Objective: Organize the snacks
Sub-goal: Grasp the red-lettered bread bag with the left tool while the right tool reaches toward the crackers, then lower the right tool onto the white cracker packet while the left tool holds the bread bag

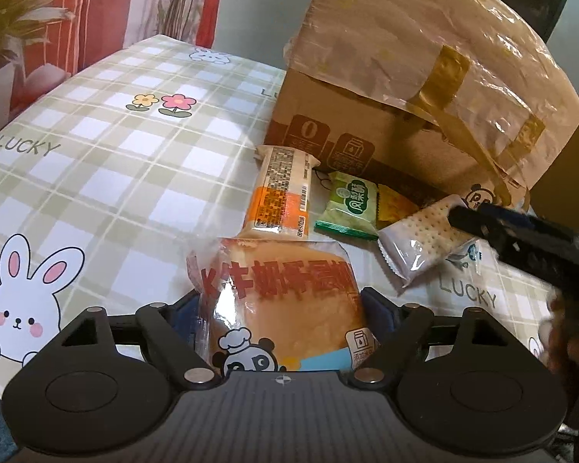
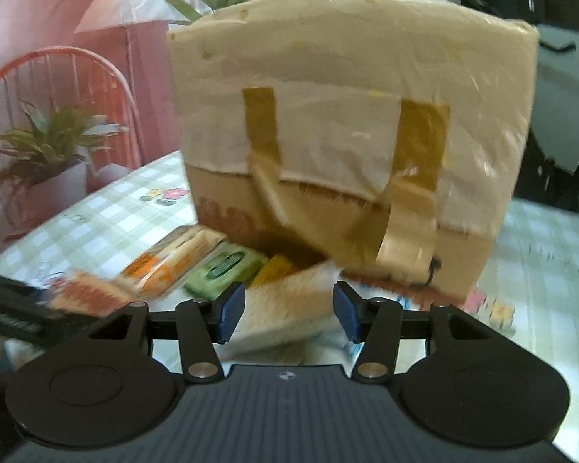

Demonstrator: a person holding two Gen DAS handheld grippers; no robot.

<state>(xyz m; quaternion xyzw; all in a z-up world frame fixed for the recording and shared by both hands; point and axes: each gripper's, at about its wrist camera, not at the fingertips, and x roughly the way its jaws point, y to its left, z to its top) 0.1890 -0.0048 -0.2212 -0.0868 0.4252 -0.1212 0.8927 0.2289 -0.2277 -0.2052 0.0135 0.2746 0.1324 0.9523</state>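
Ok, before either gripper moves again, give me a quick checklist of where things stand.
1. Bread bun packet sits between the left gripper fingers: ok.
2. Left pads pressing on the bun: cannot tell, the wrapper hides the contact.
3. Cracker packet lies between the right gripper fingers: ok.
4. Right pads closed on the crackers: not ok, gaps show on both sides.
5. Cardboard box ready to take snacks: not ok, its flap hangs taped shut down the front.
6. Green packet, yellow packet and orange-labelled packet still on the tablecloth: ok.
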